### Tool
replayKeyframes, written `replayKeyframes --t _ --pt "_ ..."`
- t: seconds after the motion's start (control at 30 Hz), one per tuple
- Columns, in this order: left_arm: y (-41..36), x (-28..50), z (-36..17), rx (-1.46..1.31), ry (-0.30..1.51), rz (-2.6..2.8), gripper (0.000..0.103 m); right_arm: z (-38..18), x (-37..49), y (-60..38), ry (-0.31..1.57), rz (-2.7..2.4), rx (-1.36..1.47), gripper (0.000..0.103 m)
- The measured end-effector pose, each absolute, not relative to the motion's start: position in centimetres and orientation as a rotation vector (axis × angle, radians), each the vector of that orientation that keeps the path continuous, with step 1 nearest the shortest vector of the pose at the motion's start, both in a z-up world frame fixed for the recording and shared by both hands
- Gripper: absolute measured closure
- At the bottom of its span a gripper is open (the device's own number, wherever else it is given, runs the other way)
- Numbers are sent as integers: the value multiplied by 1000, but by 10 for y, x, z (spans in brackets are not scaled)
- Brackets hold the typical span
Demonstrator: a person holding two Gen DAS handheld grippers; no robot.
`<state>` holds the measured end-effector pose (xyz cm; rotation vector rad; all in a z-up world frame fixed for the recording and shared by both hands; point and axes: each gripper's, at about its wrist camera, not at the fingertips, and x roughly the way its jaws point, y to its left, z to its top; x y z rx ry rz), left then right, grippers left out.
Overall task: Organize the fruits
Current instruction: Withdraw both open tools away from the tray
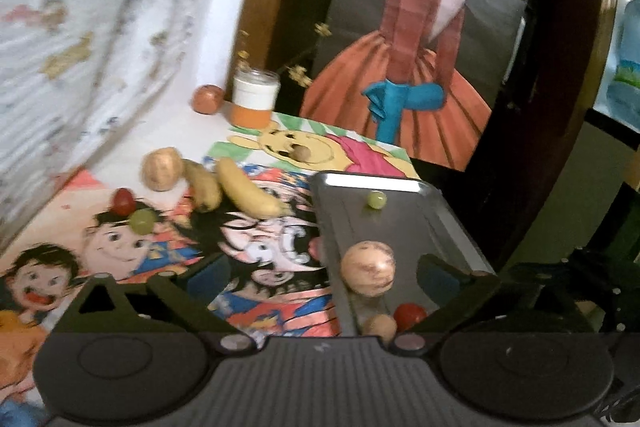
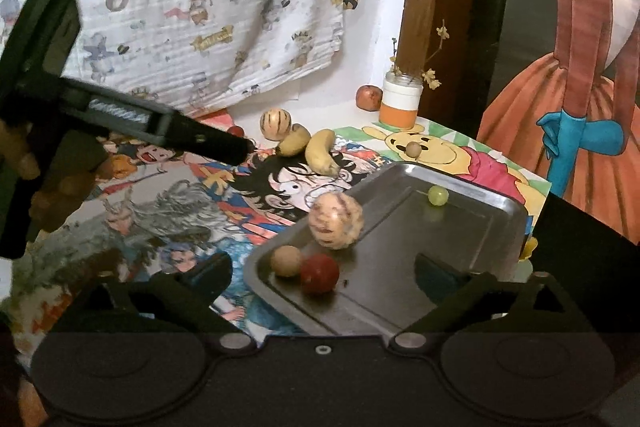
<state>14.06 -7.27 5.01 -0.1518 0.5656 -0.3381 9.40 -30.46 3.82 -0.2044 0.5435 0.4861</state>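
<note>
My left gripper [image 1: 320, 275] is wide open and empty; ahead-left lie two bananas [image 1: 236, 189] and grapes [image 1: 134, 211]. My right gripper [image 2: 324, 273], also wide and empty, faces the steel tray [image 2: 480, 227]; round fruit there could roll if nudged

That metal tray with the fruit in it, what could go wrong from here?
The round striped fruit sits by the metal tray's low rim, so a nudge might roll it out. The green grape lies loose and may roll too. The tray seems close to the table edge; a bump could shift it.
</note>
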Motion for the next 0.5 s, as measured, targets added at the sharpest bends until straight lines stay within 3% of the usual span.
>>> replayKeyframes --t 0.5 --pt "-20 60 46 -99 545 -211 0 47 61 -271 727 375 38 1"
